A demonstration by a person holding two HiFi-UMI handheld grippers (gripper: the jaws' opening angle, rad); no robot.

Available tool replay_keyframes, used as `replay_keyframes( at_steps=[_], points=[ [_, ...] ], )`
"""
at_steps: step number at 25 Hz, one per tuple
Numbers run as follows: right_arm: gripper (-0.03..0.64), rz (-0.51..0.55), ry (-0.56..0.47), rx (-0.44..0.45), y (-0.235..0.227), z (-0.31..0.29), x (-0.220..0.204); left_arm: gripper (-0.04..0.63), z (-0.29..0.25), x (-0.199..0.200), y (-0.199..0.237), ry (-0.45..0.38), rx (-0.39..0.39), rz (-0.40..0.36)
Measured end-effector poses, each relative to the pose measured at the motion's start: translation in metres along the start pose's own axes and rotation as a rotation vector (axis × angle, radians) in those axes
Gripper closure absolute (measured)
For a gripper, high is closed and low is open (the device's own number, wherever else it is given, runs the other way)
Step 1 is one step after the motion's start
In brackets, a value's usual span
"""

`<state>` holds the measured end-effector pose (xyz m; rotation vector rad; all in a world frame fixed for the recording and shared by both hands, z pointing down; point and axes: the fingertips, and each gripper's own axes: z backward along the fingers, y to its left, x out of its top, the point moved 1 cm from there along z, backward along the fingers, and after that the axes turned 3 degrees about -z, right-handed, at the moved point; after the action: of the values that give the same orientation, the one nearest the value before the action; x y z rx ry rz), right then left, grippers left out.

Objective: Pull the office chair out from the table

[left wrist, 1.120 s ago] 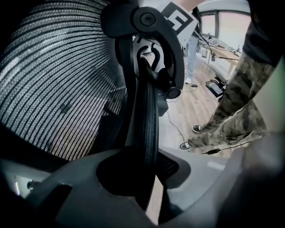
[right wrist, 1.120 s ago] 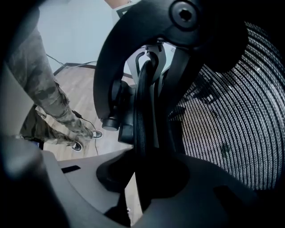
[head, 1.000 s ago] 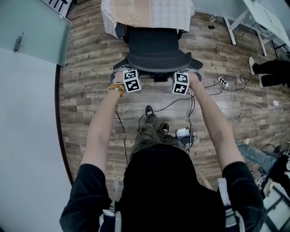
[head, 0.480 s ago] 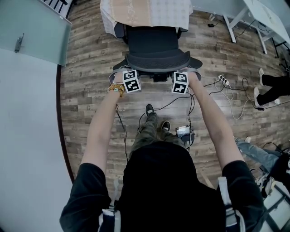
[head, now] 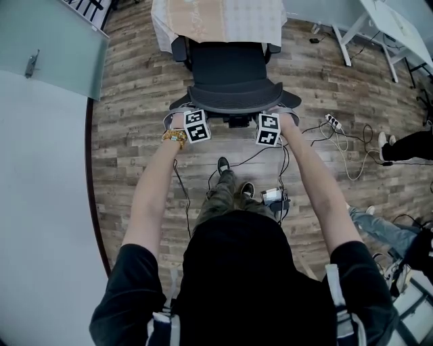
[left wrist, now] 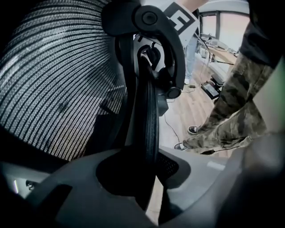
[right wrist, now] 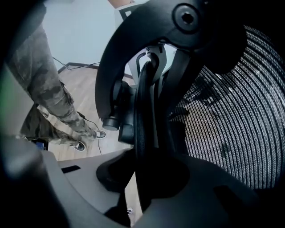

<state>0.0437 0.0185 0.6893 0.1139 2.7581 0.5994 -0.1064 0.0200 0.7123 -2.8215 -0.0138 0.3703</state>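
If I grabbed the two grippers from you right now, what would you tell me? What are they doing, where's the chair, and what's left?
Left gripper: jaws shut on the top rim of the backrest of the office chair.
Right gripper: jaws shut on the same rim, at its other end.
Chair: faces the table, its front right at the table's edge.
Done: both grips are on.
Left: pull the chair back toward you; mind the cables on the floor by your feet.

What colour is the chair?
Black. The office chair has a black seat and a black mesh back, clearest in the left gripper view.
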Motion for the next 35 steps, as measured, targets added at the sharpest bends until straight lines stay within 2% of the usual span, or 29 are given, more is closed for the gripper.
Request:
replay_keyframes(
  at_steps=[35],
  points=[
    [0.540, 0.022, -0.012, -0.014, 0.087, 0.043, -0.004, 0.488, 0.024, 0.021, -0.094, 0.010, -0.001, 0.006]
  ],
)
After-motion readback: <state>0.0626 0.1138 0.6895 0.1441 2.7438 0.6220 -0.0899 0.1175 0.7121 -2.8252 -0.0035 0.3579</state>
